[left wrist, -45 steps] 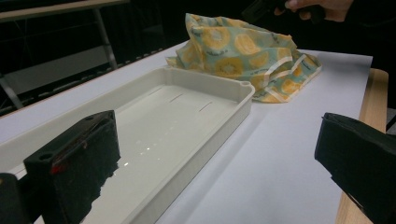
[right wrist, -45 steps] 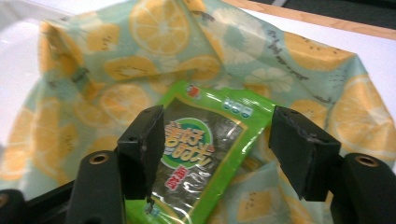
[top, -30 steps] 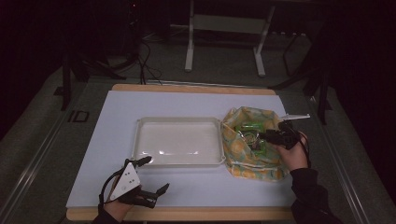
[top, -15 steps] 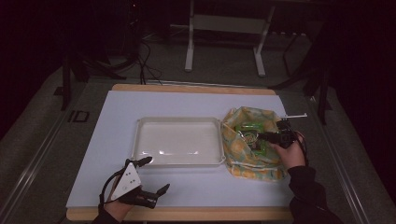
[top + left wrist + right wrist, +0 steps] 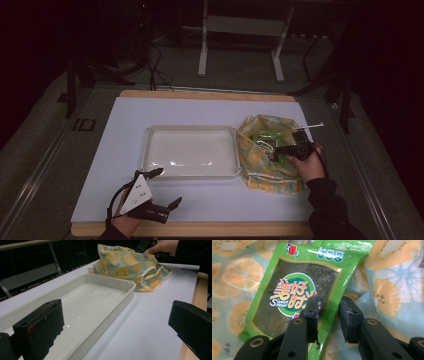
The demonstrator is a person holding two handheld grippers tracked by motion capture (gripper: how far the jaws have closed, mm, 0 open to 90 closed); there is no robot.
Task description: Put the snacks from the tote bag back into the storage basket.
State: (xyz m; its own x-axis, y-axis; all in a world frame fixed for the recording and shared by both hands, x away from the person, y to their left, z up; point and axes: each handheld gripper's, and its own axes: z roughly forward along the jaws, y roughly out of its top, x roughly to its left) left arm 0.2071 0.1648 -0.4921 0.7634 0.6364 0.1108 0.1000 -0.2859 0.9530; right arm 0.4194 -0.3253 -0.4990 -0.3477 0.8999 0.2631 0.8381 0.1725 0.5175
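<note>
A dim room with stand legs and cables behind a wooden table [image 5: 200, 94] covered by a white mat [image 5: 200, 200]. At centre lies an empty white tray [image 5: 192, 152]; just to its right, touching its edge, sits an open fabric bag [image 5: 267, 172] printed with citrus slices. Compared with the frames of one second and half a second ago, the right gripper [image 5: 285, 149] has moved a little leftward and deeper into the bag's mouth, while the tray, the bag and the left gripper [image 5: 160, 192] have kept their places; this suggests that the reach is ending and a grasp is about to begin. In the right gripper view, the right gripper [image 5: 328, 312] has its jaws moderately apart, straddling the lower right edge of a green snack packet [image 5: 304, 285] that lies inside the bag; the left jaw overlaps the packet's face and appears to touch it, but nothing is clamped yet. The left gripper [image 5: 112, 332] rests near the table's front edge with its jaws wide apart and holding nothing, the tray [image 5: 100, 315] lying just ahead of it. The likely destination for the packet is the tray.
</note>
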